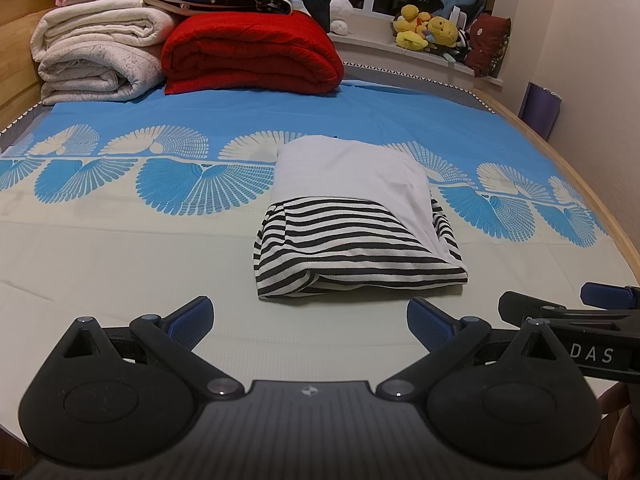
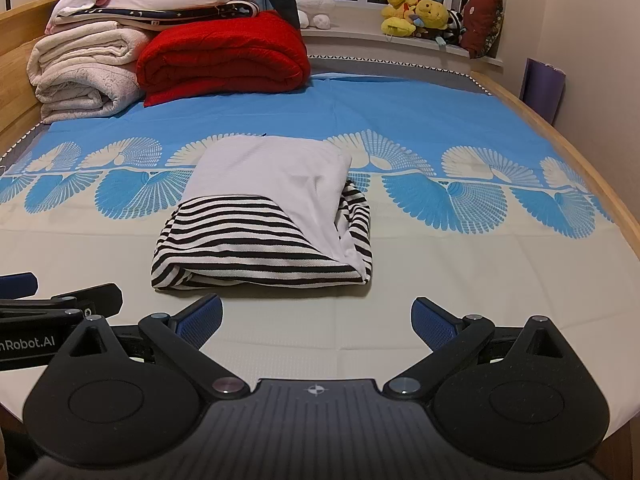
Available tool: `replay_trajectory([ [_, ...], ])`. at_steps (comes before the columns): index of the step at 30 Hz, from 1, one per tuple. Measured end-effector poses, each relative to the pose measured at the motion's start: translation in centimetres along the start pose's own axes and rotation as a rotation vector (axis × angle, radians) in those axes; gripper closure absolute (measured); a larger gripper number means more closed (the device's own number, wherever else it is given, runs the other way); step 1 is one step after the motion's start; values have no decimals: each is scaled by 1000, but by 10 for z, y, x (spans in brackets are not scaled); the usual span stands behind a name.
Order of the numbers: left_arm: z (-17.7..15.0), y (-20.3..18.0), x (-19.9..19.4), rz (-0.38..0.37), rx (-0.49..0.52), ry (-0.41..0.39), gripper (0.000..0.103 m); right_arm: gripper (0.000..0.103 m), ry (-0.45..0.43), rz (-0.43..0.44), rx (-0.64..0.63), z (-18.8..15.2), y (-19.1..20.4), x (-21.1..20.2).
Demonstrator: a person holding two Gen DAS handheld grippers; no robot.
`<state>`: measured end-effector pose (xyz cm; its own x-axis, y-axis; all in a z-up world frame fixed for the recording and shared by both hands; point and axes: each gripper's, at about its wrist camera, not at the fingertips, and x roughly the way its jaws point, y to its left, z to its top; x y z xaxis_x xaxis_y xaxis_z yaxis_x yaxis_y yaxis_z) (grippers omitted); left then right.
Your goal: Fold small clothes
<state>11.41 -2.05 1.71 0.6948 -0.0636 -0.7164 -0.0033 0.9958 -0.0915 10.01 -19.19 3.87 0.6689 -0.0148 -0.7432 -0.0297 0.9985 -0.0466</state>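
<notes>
A folded garment (image 1: 356,216) lies on the bed sheet (image 1: 120,248), part plain white and part black-and-white striped, with the white layer on top toward the far side and running down the right edge, and the striped part facing the cameras. It sits where the sheet's pale near area meets the band of blue fan shapes. The left gripper (image 1: 310,320) hangs just short of the garment's near edge, its blue-padded fingers spread wide apart with nothing between them, not touching the cloth. The right gripper (image 2: 318,320) is in the same state, fingers wide apart and empty, just near of the garment and apart from it. Each gripper shows at the edge of the other's view, side by side and close together. At the far left of the bed a rolled cream blanket (image 1: 96,56) and a folded red quilt (image 1: 252,56) sit next to each other with more folded bedding stacked above, and yellow plush toys (image 1: 428,28) rest on the windowsill
</notes>
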Motion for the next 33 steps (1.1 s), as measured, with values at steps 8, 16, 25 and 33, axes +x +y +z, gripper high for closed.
replay_trajectory([
  [8,-1,-1,0,1,-1,1,0,3,3,0,4,-1,0,0],
  [16,-3,-6,1,-2,2,-1,0,4,7,-3,3,-2,1,1],
  [25,-2,-4,2,0,-15,5,0,4,11,-2,6,-2,3,1],
  [33,-2,-4,2,-2,-18,7,0,4,16,-1,6,-1,4,2],
])
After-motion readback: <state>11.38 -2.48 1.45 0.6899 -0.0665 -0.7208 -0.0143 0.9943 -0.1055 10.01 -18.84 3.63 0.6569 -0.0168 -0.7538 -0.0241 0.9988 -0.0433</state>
